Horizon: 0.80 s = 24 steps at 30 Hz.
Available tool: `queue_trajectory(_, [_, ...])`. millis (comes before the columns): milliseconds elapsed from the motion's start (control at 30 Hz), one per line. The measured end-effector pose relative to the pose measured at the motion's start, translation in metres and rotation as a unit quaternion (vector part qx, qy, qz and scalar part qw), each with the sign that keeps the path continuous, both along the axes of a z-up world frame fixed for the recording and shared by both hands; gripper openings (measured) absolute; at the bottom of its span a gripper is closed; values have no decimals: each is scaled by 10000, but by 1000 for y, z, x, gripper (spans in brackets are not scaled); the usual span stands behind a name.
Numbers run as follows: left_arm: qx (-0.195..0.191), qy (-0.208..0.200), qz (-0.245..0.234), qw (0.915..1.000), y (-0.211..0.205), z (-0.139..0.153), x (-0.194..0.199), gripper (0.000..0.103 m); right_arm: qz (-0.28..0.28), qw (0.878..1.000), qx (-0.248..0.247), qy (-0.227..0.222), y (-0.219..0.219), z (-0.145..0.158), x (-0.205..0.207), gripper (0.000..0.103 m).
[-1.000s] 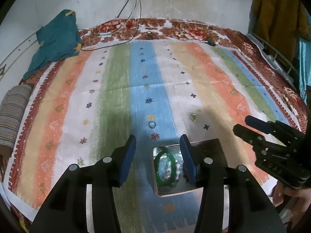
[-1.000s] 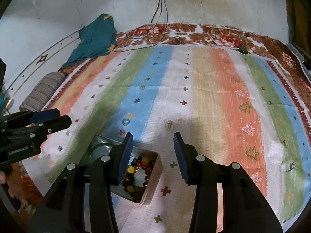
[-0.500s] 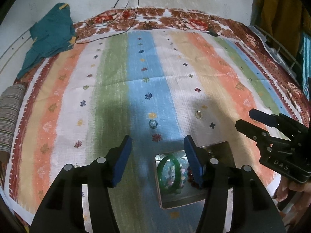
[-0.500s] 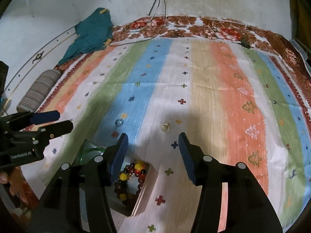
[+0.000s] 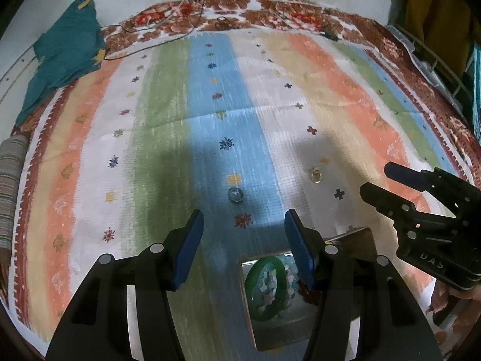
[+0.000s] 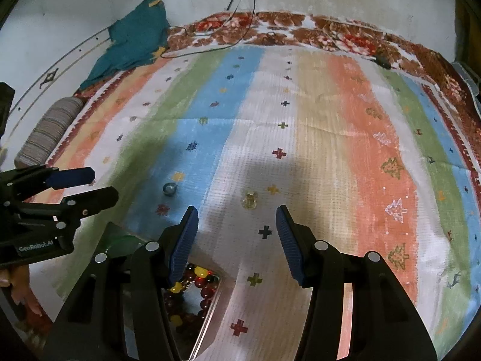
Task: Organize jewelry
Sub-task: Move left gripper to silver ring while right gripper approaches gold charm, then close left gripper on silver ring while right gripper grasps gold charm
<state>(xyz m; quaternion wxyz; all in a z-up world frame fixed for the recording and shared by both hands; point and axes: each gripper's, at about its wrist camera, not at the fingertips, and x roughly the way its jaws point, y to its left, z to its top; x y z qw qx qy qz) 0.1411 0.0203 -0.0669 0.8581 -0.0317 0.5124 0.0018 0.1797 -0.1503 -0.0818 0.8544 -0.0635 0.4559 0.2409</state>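
We have the green bangle (image 5: 264,288) and the beaded bracelets (image 6: 195,285) in the metal box (image 5: 303,335) at the striped cloth's (image 5: 345,96) near edge, while two rings (image 5: 235,194) (image 5: 315,175) lie beyond it, left gripper (image 5: 243,227) and right gripper (image 6: 236,221) both empty, jaws apart.

My bed carries a striped cloth (image 5: 168,114), with a floral blanket's border (image 5: 270,15) showing at the top of the frame. On the cloth lie a clear-stone ring (image 5: 235,194) at centre, a gold ring (image 5: 315,175) to its right, and an open metal tin (image 5: 270,335) at the bottom. A teal garment (image 5: 63,57) sits upper left, a striped roll (image 5: 9,180) at the left edge.
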Motion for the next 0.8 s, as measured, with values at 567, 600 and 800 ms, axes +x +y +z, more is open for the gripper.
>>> queue_trajectory(567, [147, 397, -145, 9990, 1, -29, 29, 56, -94, 9991, -251, 334, 6, -32, 26, 54])
queue_trajectory(600, [146, 413, -165, 9989, 1, -30, 30, 56, -90, 9990, -255, 350, 7, -33, 27, 54])
queue_trajectory(800, [77, 569, -244, 9981, 0, -40, 37, 56, -59, 9988, -211, 447, 11, -37, 35, 54])
